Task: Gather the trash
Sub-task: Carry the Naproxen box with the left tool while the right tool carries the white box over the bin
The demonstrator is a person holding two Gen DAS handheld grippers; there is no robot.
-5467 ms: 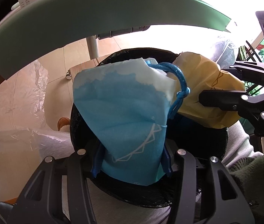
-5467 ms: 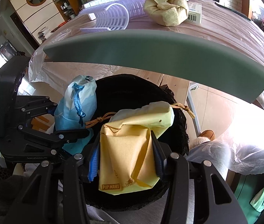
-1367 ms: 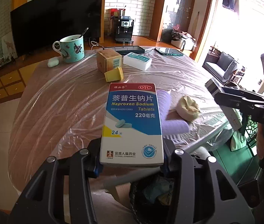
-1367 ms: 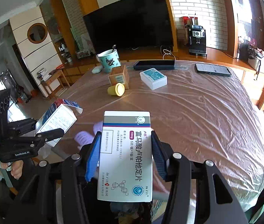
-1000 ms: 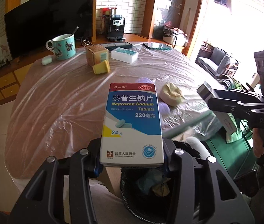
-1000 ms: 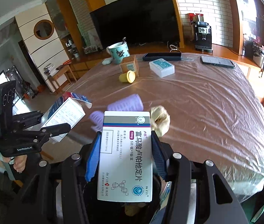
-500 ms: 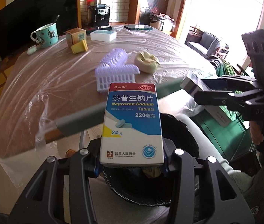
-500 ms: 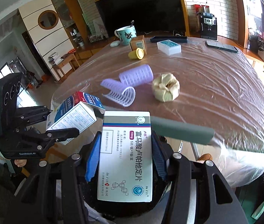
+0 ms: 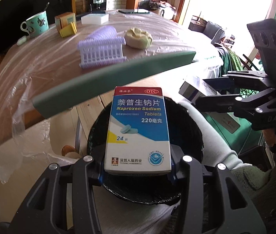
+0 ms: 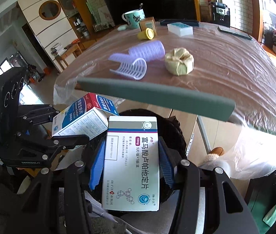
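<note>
My left gripper (image 9: 137,172) is shut on a blue and white Naproxen tablet box (image 9: 138,130) and holds it over the round black trash bin (image 9: 192,128) below the table edge. My right gripper (image 10: 131,167) is shut on a white and grey medicine box (image 10: 131,165), also over the bin (image 10: 175,134). Each gripper shows in the other's view, the left one (image 10: 69,134) with its box (image 10: 83,117) and the right one (image 9: 212,95) with its box (image 9: 192,91). A crumpled yellow pouch (image 10: 179,61) lies on the table.
The table (image 10: 235,62) is covered in clear plastic with a green padded edge (image 10: 157,95). On it are two purple hair rollers (image 10: 138,58), a yellow cup (image 10: 145,33), a small cardboard box (image 10: 147,24), a teal mug (image 10: 134,18), a white box (image 10: 180,28) and a phone (image 10: 233,31).
Both grippers have dropped from above the table to below its edge, carrying their boxes down over the bin. Earlier they held a blue and a yellow pouch there.
</note>
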